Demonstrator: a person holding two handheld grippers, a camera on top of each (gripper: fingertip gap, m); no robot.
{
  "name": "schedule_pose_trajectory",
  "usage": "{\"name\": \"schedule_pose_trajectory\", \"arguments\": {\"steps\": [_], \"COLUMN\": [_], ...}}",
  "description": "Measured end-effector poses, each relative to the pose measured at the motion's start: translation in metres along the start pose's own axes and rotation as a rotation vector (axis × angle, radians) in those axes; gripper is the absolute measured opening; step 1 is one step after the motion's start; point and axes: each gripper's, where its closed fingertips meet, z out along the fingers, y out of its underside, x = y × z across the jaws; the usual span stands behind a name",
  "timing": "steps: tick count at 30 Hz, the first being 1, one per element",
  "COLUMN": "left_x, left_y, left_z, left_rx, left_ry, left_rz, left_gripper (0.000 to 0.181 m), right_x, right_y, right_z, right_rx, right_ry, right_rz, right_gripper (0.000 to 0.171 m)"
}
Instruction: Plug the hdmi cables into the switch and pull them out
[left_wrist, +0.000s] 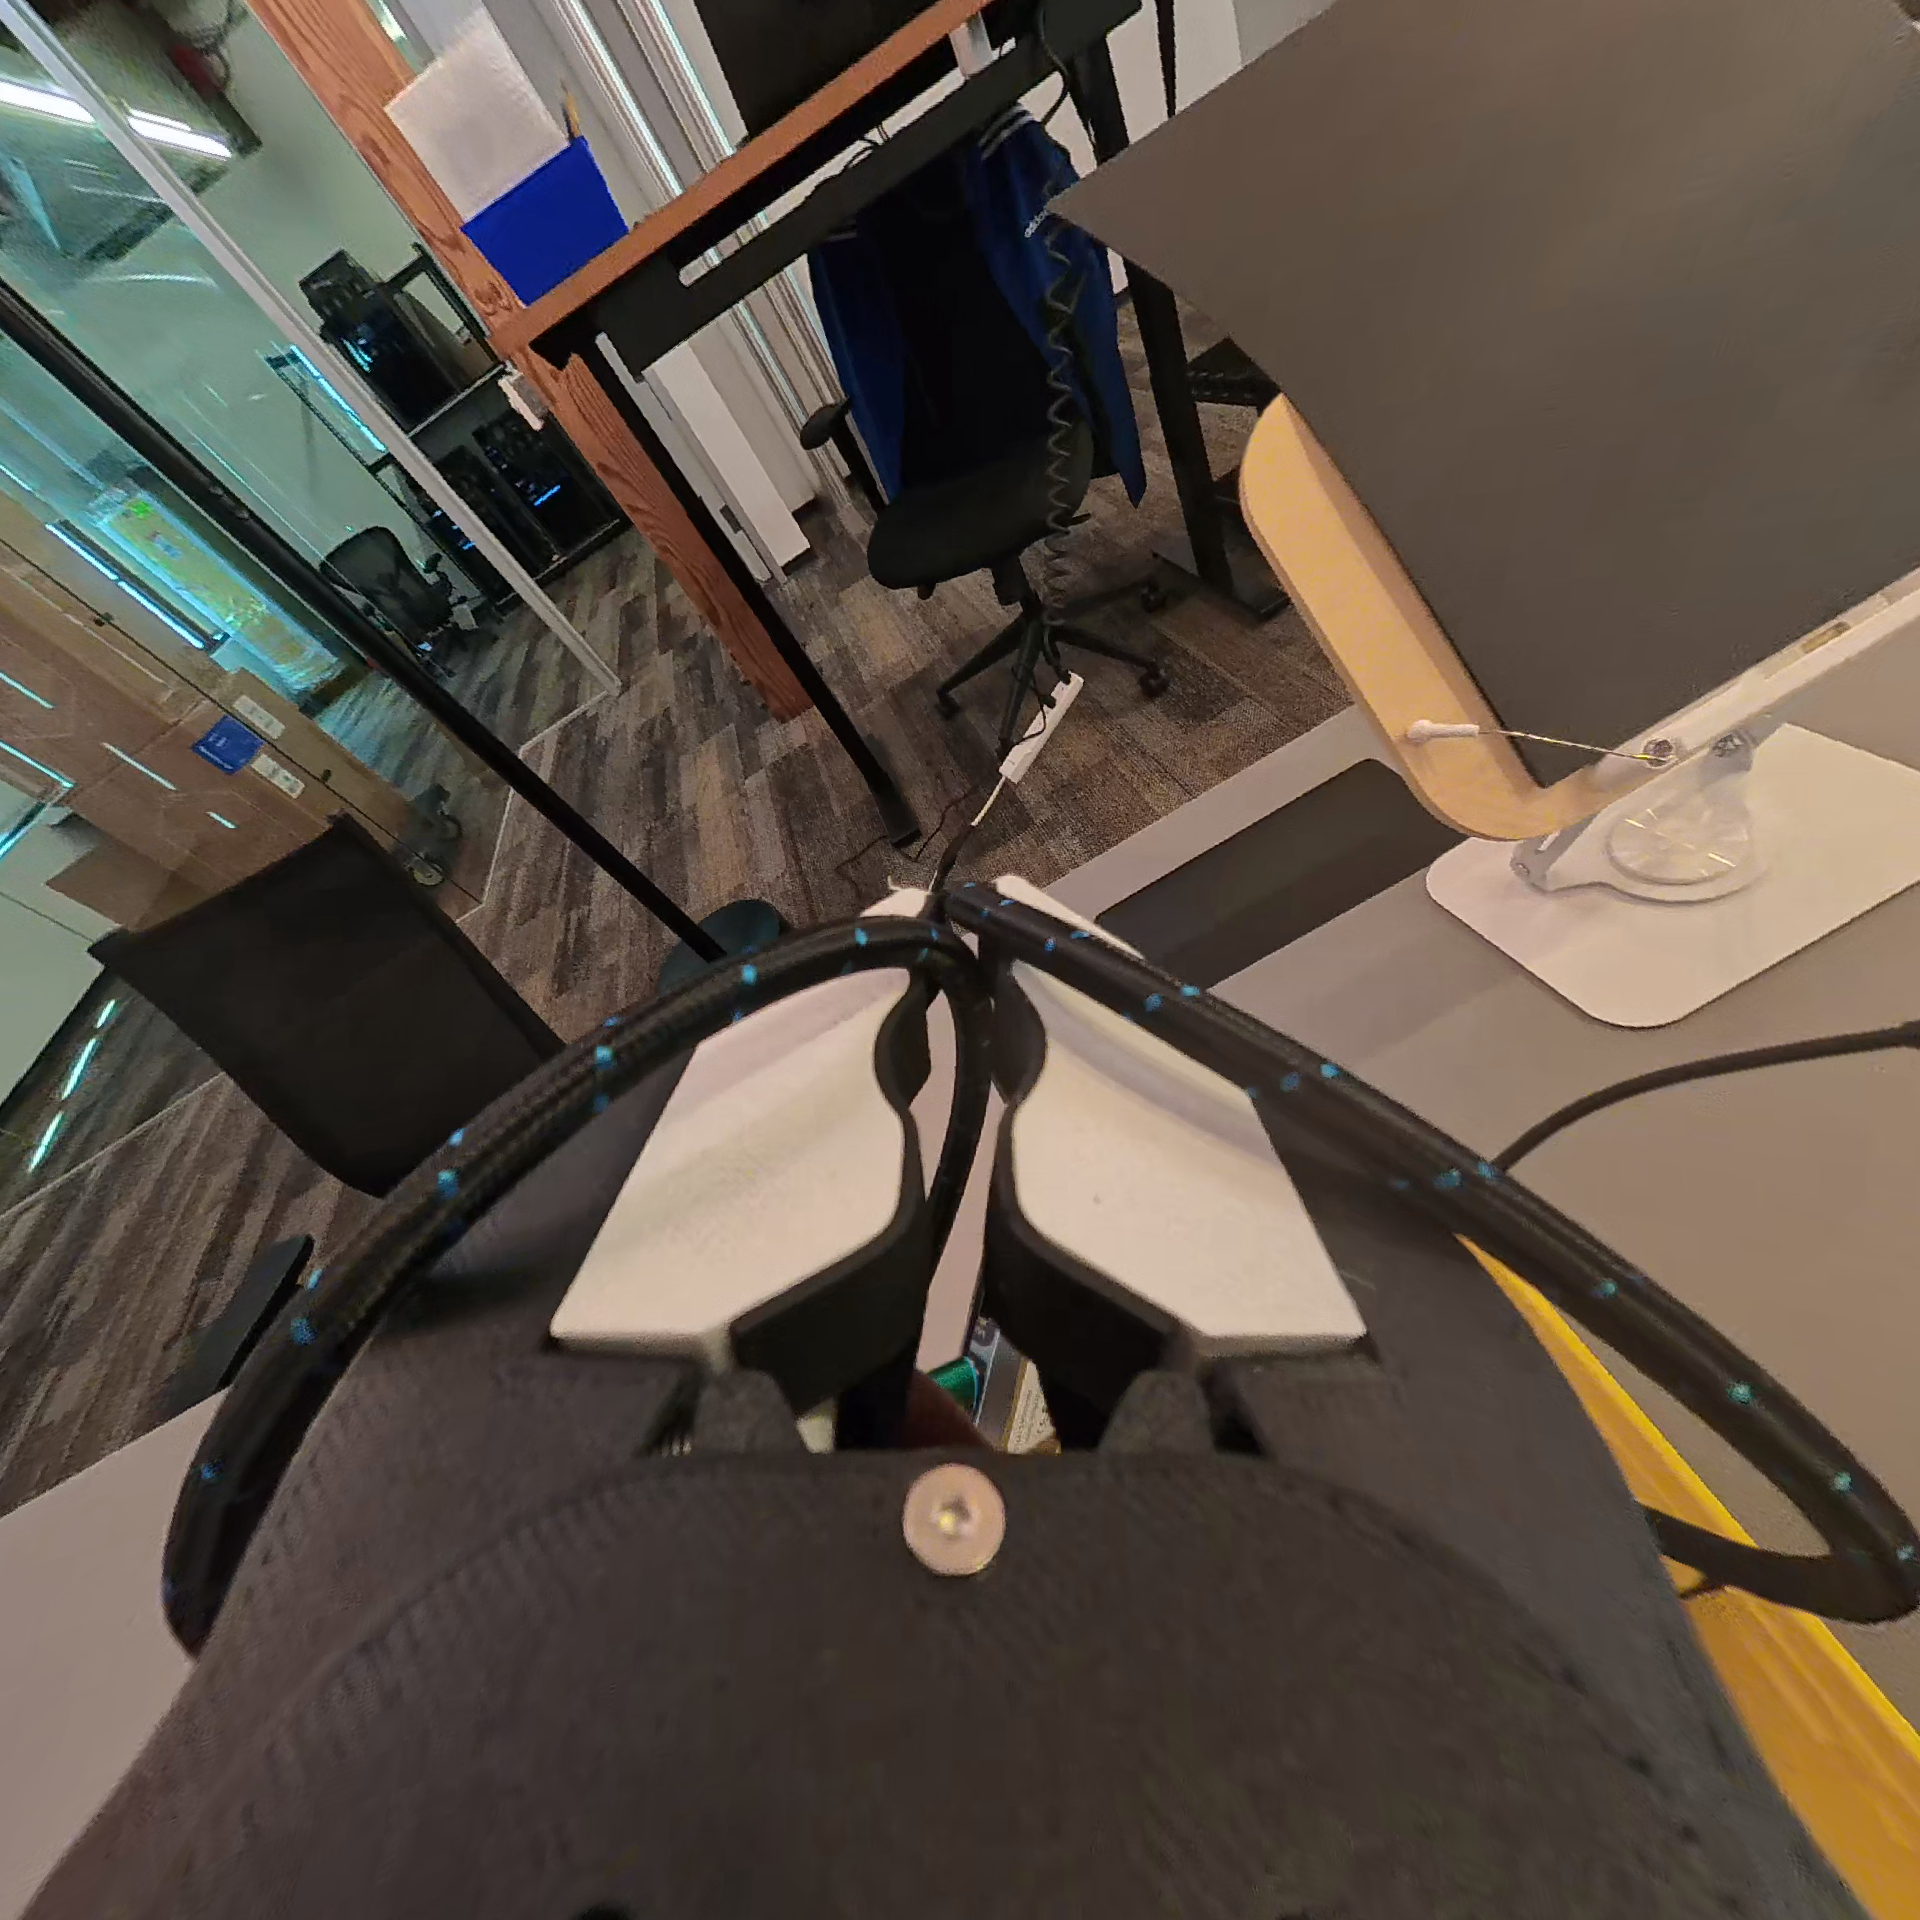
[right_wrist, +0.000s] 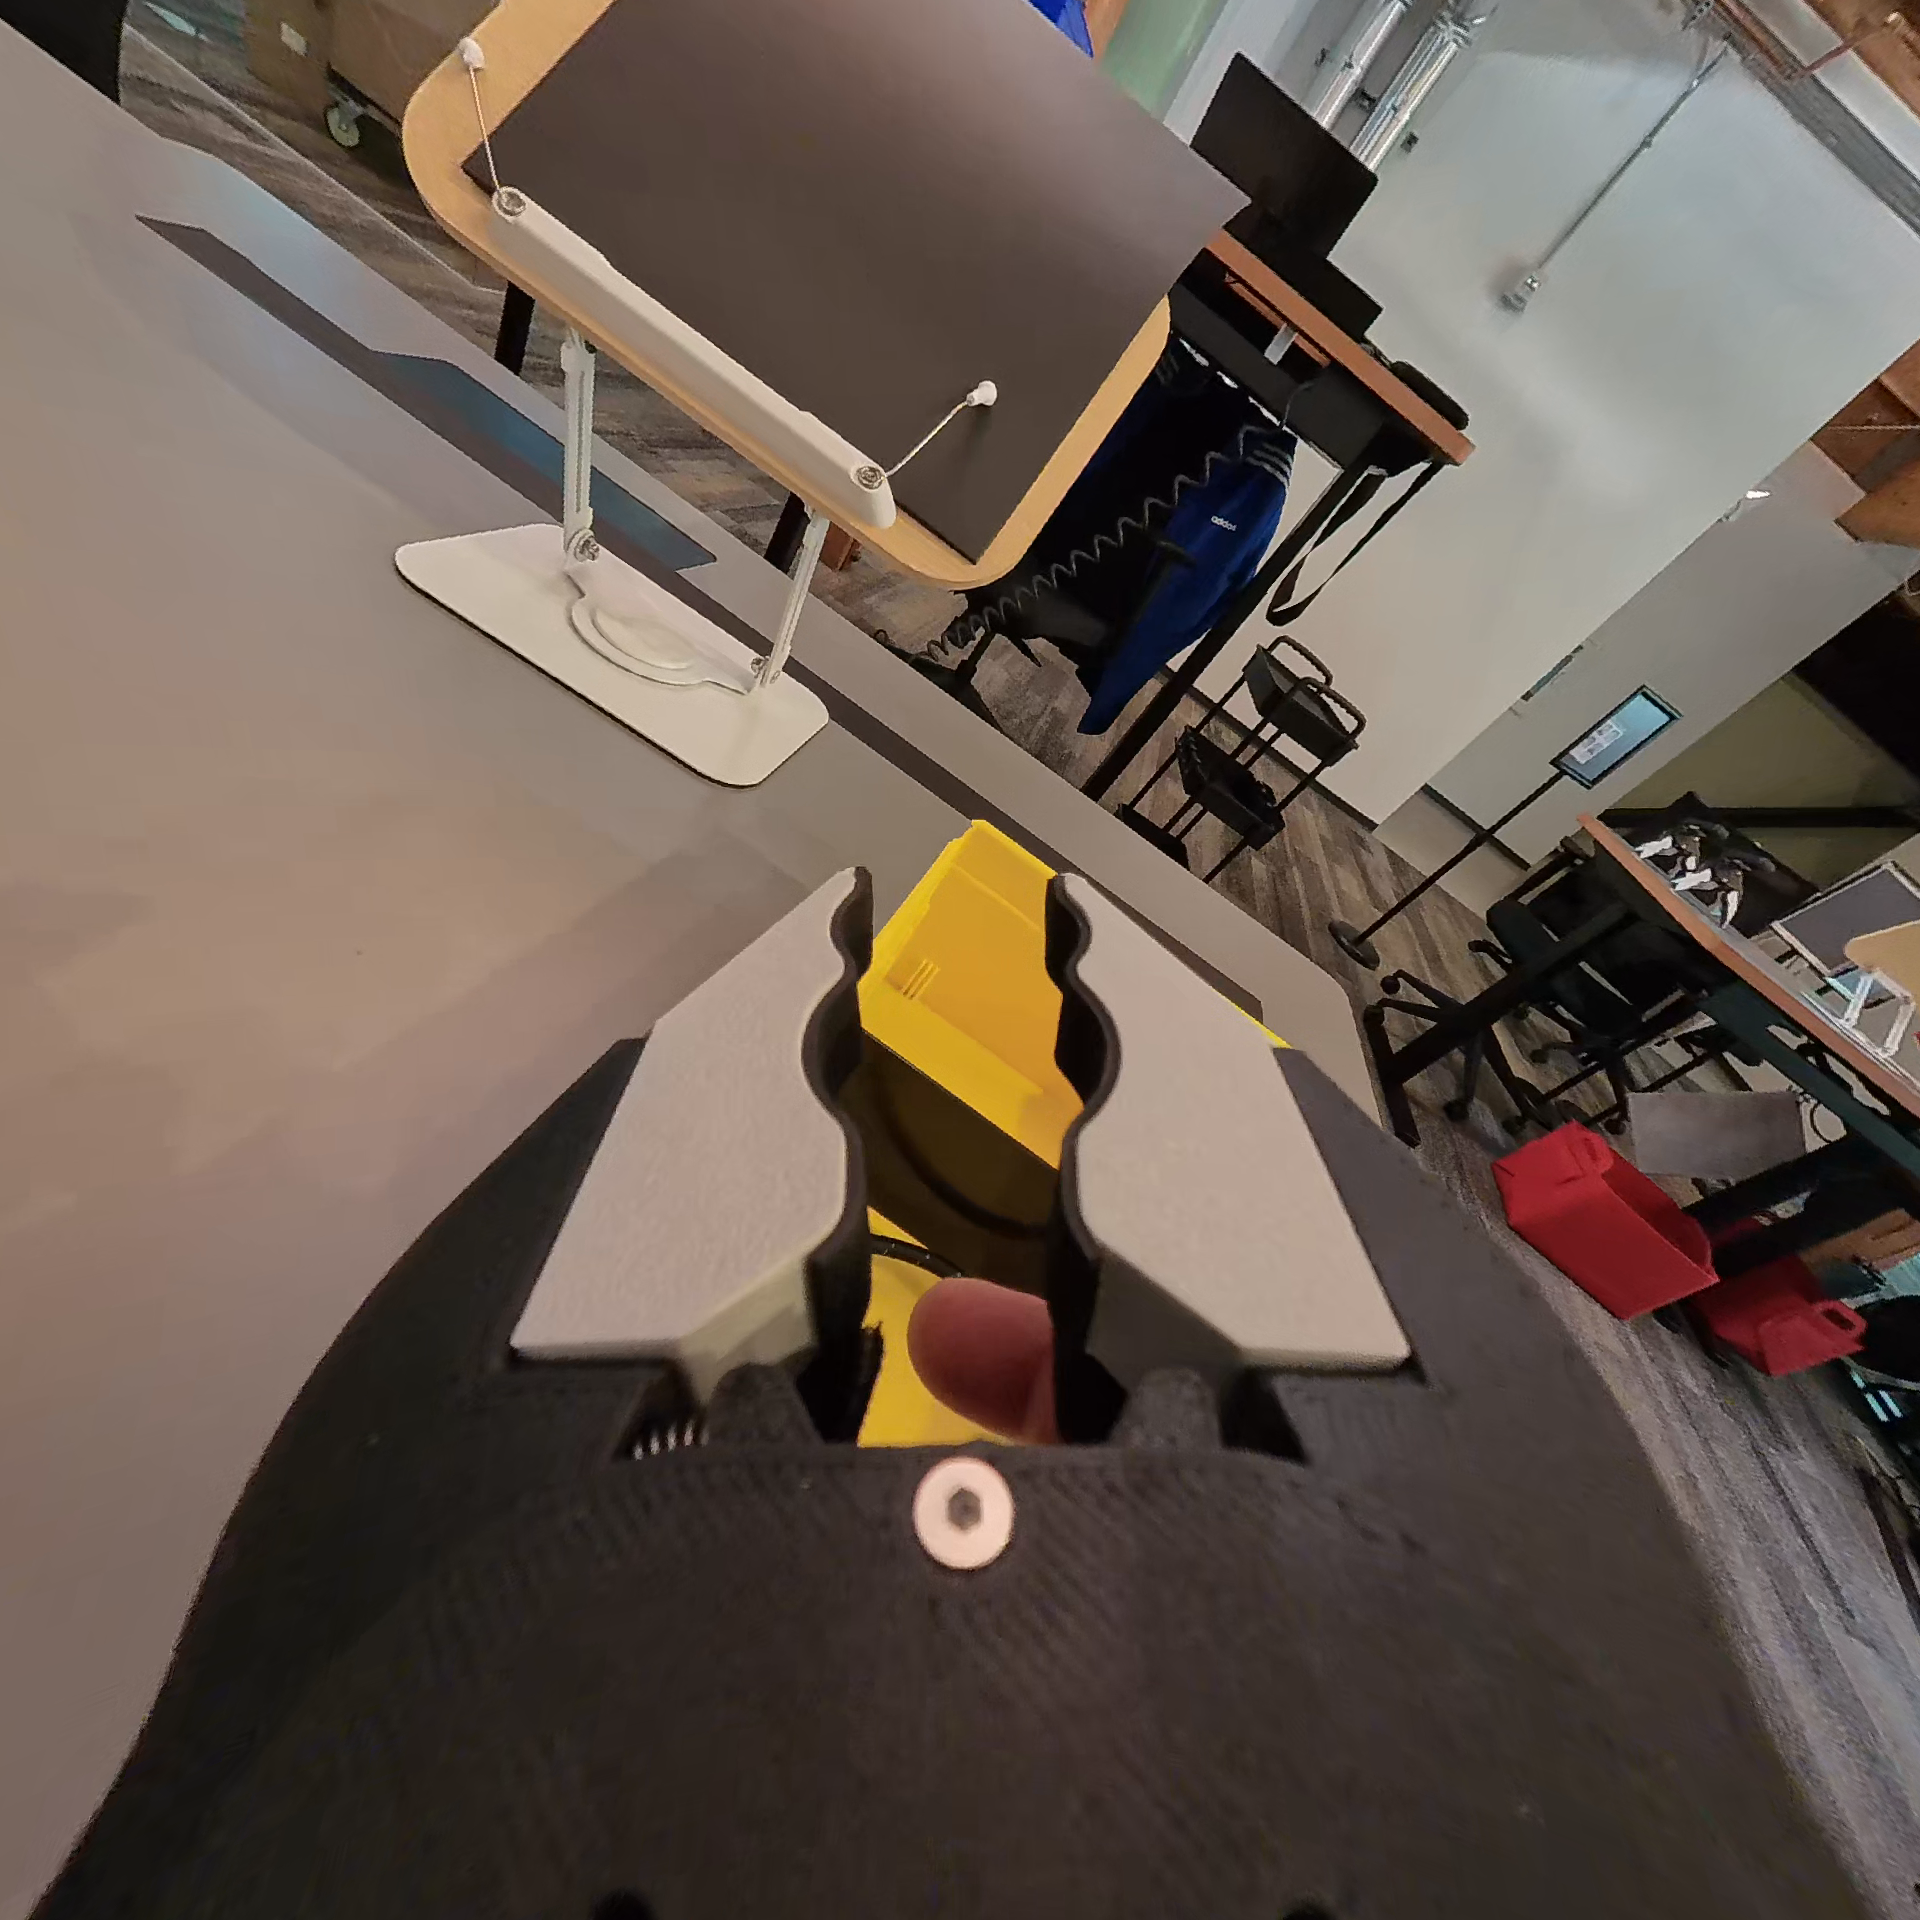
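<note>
Pinching the braided hdmi cable (left_wrist: 1174, 1013) near my left claw (left_wrist: 961, 914) tips, I am holding it mid-length, not by a plug. The fingers are pressed together on the cord, and it is arching away to both sides over the claw's body. My guess is this grip is only for lifting the cord clear so an end can be found; neither plug is showing in either view.

The switch is not showing either, so I cannot say where the cable must go.

My right claw (right_wrist: 961, 914) is standing apart, nothing between its fingers, hovering above a yellow bin (right_wrist: 961, 987) that is sitting on the grey counter (right_wrist: 260, 883). A dark cord is lying inside that bin, seen through the gap. I judge the free claw is being kept ready there to take a connector end.

Farther out, a white tilting stand (right_wrist: 623, 623) carrying a dark board (right_wrist: 831, 208) is resting on the counter, well apart from both claws. Beyond the counter edge, office chairs and other desks are standing on the carpet.
</note>
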Motion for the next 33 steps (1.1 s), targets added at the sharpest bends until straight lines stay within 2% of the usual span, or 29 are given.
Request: {"name": "schedule_pose_trajectory", "arguments": {"steps": [4, 12, 17, 25, 27, 29, 33], "left_x": [0.013, 0.04, 0.039, 0.055, 0.054, 0.056, 0.071], "left_y": [0.016, 0.085, 0.129, 0.228, 0.234, 0.229, 0.196], "left_z": [0.009, 0.028, 0.025, 0.021, 0.017, 0.008, -0.021], "left_rx": [-0.063, -0.217, -0.28, -0.51, -0.521, -0.506, -0.4], "left_ry": [0.051, 0.116, 0.116, 0.195, 0.192, 0.225, 0.295], "left_rz": [0.017, 0.085, 0.094, 0.134, 0.147, 0.078, -0.052], "left_gripper": [0.008, 0.009, 0.011, 0.015, 0.024, 0.037, 0.044], "right_x": [-0.002, -0.008, -0.017, -0.035, -0.039, -0.041, -0.044], "right_y": [0.001, 0.003, 0.006, 0.003, 0.003, 0.005, 0.007], "right_z": [-0.001, 0.001, 0.004, 0.01, 0.01, 0.01, 0.011], "right_rx": [0.0, -0.006, -0.016, -0.021, -0.027, -0.032, -0.033], "right_ry": [-0.005, -0.024, -0.047, -0.091, -0.097, -0.105, -0.116], "right_rz": [0.001, 0.0, -0.018, -0.047, -0.068, -0.079, -0.066], "right_gripper": [0.032, 0.031, 0.031, 0.03, 0.031, 0.031, 0.031]}}
